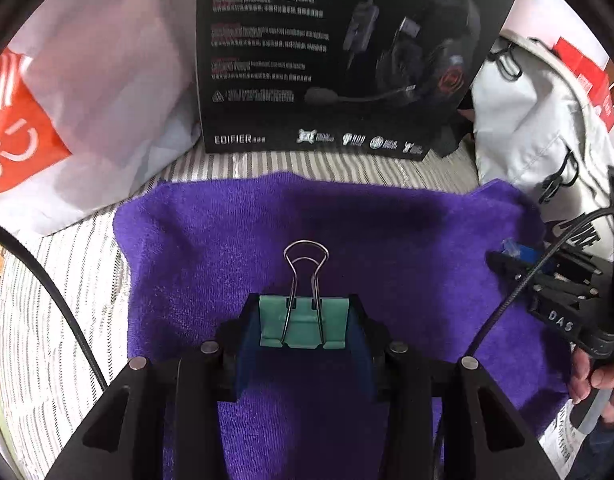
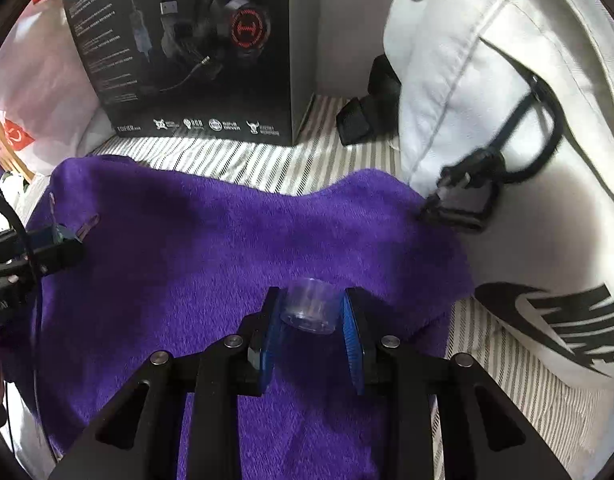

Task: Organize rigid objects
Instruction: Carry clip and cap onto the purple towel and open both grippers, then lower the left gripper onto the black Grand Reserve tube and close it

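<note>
My left gripper [image 1: 303,322] is shut on a green binder clip [image 1: 301,326], whose wire handles point forward over a purple towel [image 1: 235,236]. My right gripper [image 2: 309,312] is shut on a small clear plastic cylinder [image 2: 309,308] above the same towel [image 2: 211,240]. In the left wrist view the right gripper [image 1: 503,258] shows at the right edge of the towel, with a hand behind it. In the right wrist view the left gripper [image 2: 63,240] shows at the left edge with the clip's wire handles sticking out.
A black Edifier headset box [image 1: 331,56] stands behind the towel on a striped sheet [image 1: 307,162]. A white bag with red print [image 1: 67,92] lies at the left. A white Nike backpack [image 2: 519,148] with black straps crowds the right side.
</note>
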Demonstrator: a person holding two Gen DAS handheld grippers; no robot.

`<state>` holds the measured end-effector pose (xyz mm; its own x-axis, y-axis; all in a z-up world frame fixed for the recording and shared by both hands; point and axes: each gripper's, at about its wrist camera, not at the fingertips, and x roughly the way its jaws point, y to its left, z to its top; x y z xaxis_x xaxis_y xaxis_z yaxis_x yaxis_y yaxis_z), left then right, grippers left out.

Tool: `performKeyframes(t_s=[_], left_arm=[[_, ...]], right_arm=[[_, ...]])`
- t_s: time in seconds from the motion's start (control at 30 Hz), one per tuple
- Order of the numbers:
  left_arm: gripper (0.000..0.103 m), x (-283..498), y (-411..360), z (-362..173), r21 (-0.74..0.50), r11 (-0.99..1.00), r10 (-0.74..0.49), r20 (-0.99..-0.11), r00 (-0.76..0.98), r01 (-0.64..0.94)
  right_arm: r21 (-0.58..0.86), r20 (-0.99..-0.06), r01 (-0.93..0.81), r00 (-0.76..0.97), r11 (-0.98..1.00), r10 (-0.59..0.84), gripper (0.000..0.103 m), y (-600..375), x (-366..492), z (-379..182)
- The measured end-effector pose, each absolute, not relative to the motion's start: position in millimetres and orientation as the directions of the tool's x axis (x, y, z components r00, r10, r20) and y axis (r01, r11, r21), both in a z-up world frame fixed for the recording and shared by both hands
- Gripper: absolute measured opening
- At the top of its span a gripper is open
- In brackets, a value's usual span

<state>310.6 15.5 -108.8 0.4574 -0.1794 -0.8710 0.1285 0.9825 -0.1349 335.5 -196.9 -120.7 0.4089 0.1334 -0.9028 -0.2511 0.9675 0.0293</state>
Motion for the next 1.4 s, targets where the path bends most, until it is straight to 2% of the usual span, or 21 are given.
performKeyframes(t_s=[0.23,0.3,0.33,0.37,0.4,0.43,0.73,1.07,1.23,1.4], left_arm=[[0.040,313,7,-108,-0.096,0.985,-0.152,-0.873,0.464,0.143],[0.045,313,6,-109,-0.096,0.984,-0.155,-0.872,0.464,0.147],[0.053,312,5,-109,-0.104,0.983,-0.162,-0.872,0.462,0.149],[0.058,312,5,-109,-0.116,0.981,-0.175,-0.871,0.458,0.154],[0.064,310,5,-109,-0.121,0.980,-0.180,-0.871,0.456,0.156],[0.064,308,5,-109,-0.117,0.981,-0.176,-0.872,0.458,0.154],[0.063,279,15,-97,-0.059,0.991,-0.109,-0.883,0.457,0.122],[0.063,203,23,-51,-0.065,0.988,-0.128,-0.853,0.506,0.140],[0.063,168,19,-50,-0.084,0.987,-0.140,-0.865,0.482,0.135],[0.063,144,12,-61,-0.114,0.986,-0.158,-0.879,0.450,0.123]], right_arm=[[0.048,-0.902,-0.256,0.404,0.965,0.152,0.033,-198,336,-121],[0.059,-0.906,-0.263,0.391,0.963,0.162,0.044,-200,338,-122],[0.064,-0.909,-0.268,0.381,0.961,0.167,0.059,-202,338,-122],[0.070,-0.914,-0.273,0.367,0.959,0.171,0.066,-203,337,-123],[0.073,-0.915,-0.278,0.363,0.958,0.176,0.066,-204,336,-123],[0.071,-0.913,-0.281,0.369,0.957,0.176,0.066,-206,333,-123],[0.121,-0.898,-0.244,0.385,0.962,0.211,0.066,-218,305,-101],[0.166,-0.884,-0.207,0.403,0.964,0.239,0.066,-250,234,-64],[0.159,-0.862,-0.152,0.461,0.975,0.213,0.066,-266,192,-53],[0.237,-0.847,-0.094,0.468,0.967,0.253,0.066,-281,168,-49]])
